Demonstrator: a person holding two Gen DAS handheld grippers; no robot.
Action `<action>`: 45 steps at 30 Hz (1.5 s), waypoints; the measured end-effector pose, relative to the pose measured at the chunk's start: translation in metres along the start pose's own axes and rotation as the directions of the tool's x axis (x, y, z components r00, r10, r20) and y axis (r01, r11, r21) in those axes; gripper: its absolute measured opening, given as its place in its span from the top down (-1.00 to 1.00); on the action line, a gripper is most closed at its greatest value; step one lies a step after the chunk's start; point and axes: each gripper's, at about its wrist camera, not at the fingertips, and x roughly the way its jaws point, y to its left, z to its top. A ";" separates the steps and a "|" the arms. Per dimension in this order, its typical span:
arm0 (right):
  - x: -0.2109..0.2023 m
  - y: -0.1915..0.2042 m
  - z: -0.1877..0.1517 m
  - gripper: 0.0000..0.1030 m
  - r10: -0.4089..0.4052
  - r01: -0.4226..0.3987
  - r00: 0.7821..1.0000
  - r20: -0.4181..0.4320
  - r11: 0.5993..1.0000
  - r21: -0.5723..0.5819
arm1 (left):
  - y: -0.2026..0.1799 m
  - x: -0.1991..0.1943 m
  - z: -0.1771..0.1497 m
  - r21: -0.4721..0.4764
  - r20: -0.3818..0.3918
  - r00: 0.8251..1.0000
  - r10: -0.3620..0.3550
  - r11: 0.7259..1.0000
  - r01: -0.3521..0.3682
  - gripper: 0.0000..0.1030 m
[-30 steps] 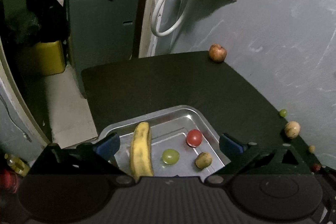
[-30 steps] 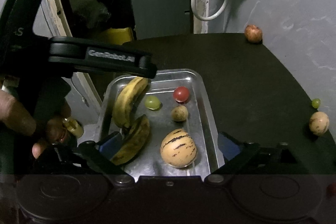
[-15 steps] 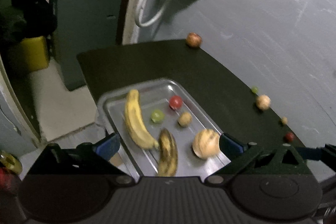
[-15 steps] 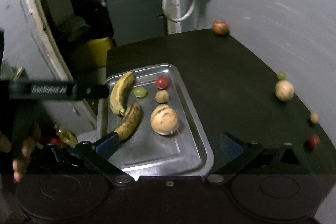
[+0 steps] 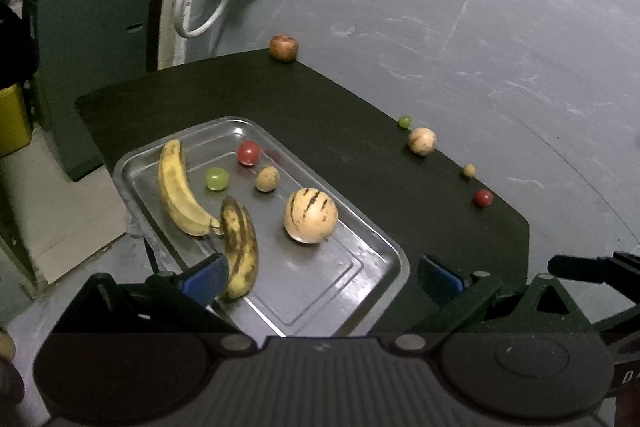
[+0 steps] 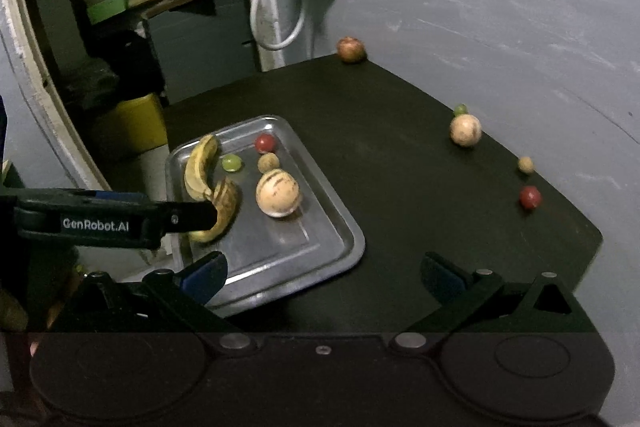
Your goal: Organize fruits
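The left gripper (image 5: 322, 273) has its two blue-tipped fingers spread wide apart and holds nothing. It hangs above the near end of a metal tray (image 5: 384, 247) that lies on a dark table (image 5: 352, 131). Just ahead of its left finger lies a spotted brown banana (image 5: 239, 247), and beyond that a yellow banana (image 5: 178, 187); their tips touch. Farther ahead, between the fingers, sit a striped pale melon (image 5: 311, 214), a small brown fruit (image 5: 267, 178), a green grape (image 5: 217, 178) and a red cherry tomato (image 5: 248, 152), all in the tray.

The right gripper (image 6: 324, 273) is also wide open and empty, above the near edge of the table. From its view the tray (image 6: 340, 251) lies ahead and to the left, and the left gripper's black arm, with the print "GenRobot.AI", reaches in from the left over the brown banana (image 6: 226, 205).

Ahead and to the right of both grippers, along the table edge by the grey wall (image 6: 520, 7), loose fruits are left outside the tray: a red cherry tomato (image 6: 530, 197), a small tan fruit (image 6: 525, 165), a pale round fruit (image 6: 465, 130) with a green grape (image 6: 460, 109) just behind it, and, far ahead at the table corner, a reddish apple (image 6: 351, 49).
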 end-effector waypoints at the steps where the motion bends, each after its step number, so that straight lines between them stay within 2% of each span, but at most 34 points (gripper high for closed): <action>1: -0.003 0.001 -0.003 -0.98 -0.007 0.007 1.000 -0.002 1.000 0.010 | 0.001 -0.001 -0.001 0.001 0.000 1.000 -0.003 1.000 0.003 -0.99; 10: -0.024 0.000 -0.017 -0.98 -0.073 0.074 0.997 -0.003 0.996 0.053 | 0.000 -0.003 0.005 0.012 0.009 0.999 -0.037 0.999 0.037 -0.99; 15: -0.029 -0.014 -0.016 -0.98 -0.106 0.105 0.994 0.008 0.991 0.079 | -0.015 0.004 0.011 0.041 0.006 0.999 -0.054 0.998 0.054 -0.99; 22: -0.022 -0.040 -0.011 -0.98 -0.121 0.118 0.992 0.020 0.985 0.123 | -0.032 0.021 0.022 0.076 -0.006 0.999 -0.043 0.996 0.043 -0.99; 31: -0.006 -0.083 -0.004 -0.98 -0.138 0.134 0.990 0.011 0.976 0.173 | -0.056 0.055 0.041 0.096 -0.032 0.999 -0.035 0.995 0.038 -0.99; 45: 0.039 -0.173 0.013 -0.98 -0.197 0.192 0.980 0.001 0.958 0.211 | -0.114 0.137 0.087 0.151 -0.040 0.999 -0.025 0.988 0.031 -0.99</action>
